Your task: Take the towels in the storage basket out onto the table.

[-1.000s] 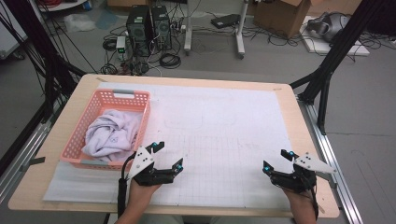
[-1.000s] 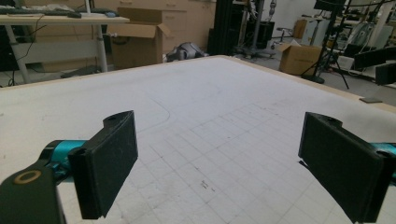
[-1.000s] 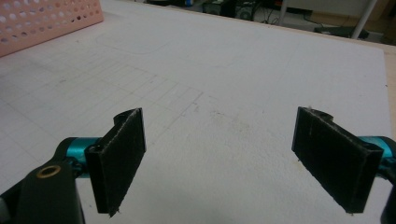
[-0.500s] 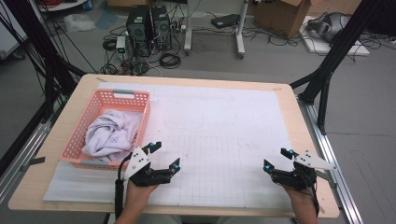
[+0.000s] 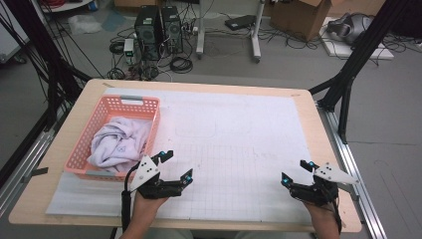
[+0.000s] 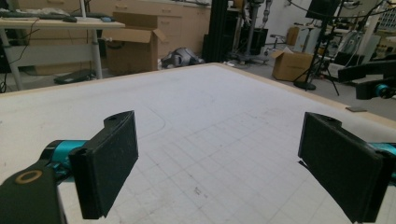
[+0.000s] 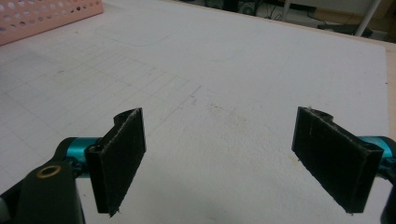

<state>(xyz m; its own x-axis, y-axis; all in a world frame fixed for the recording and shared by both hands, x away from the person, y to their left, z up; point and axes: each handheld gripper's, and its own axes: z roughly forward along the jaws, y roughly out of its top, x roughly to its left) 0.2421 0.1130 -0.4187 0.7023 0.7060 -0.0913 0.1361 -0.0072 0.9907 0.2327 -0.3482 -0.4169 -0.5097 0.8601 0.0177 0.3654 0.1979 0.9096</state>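
Note:
A pink basket (image 5: 112, 144) stands at the table's left with a crumpled white cloth (image 5: 119, 142) inside it. My left gripper (image 5: 178, 164) hovers open just right of the basket's near corner, over the white gridded mat (image 5: 239, 134). Its two black pads stand far apart in the left gripper view, with only mat between them (image 6: 219, 140). My right gripper (image 5: 294, 172) is open near the mat's front right corner. Nothing lies between its pads in the right gripper view (image 7: 219, 140), where the basket's wall (image 7: 46, 18) shows at the top left.
The wooden table (image 5: 328, 149) ends just beyond the mat on every side. Black frame legs (image 5: 348, 74) stand at the right, and computer towers and cables (image 5: 157, 30) sit on the floor behind. The other gripper (image 6: 373, 81) shows far right in the left gripper view.
The left gripper wavered a little to the left and back. The right gripper held still, and both stayed open.

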